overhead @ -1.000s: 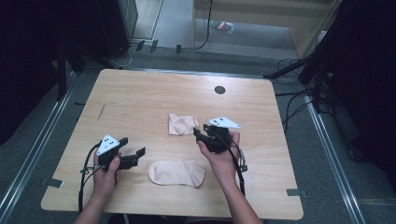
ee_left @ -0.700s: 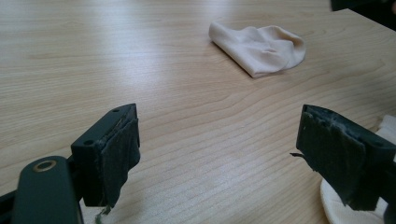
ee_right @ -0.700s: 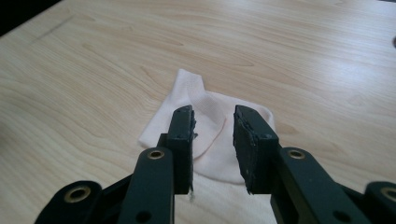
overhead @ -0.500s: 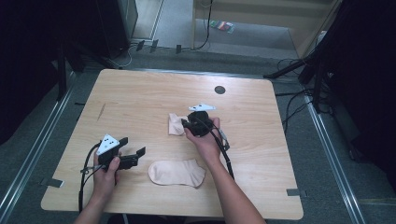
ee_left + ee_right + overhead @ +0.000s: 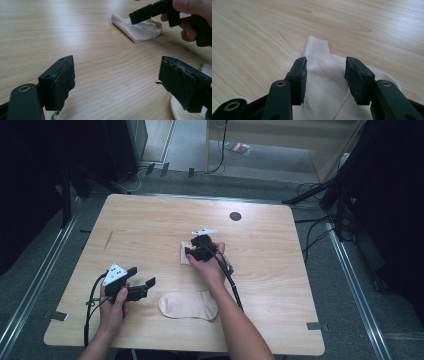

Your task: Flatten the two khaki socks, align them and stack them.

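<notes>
A crumpled cream sock (image 5: 183, 258) lies mid-table, and a second cream sock (image 5: 189, 305) lies flat near the front edge. My right gripper (image 5: 192, 251) hovers low over the crumpled sock (image 5: 324, 92). Its jaws have just been opening and stand partly apart (image 5: 325, 65); the sock's fabric lies beneath and between them, and the pads do not press it. My left gripper (image 5: 142, 276) rests at the front left, pointing right, open wide with nothing in it (image 5: 117, 65). The left gripper view shows the crumpled sock (image 5: 140, 28) with the right gripper (image 5: 150, 12) above it, and the flat sock's edge (image 5: 178, 111).
The light wooden table (image 5: 150, 220) has a round black hole (image 5: 235, 216) near its far edge. A cable trails from the right gripper along the forearm (image 5: 232, 285). Dark stands and loose cables sit on the floor around the table.
The right hand has moved left and down, from beside the crumpled sock to just over it. The left hand and the flat sock have stayed put.
</notes>
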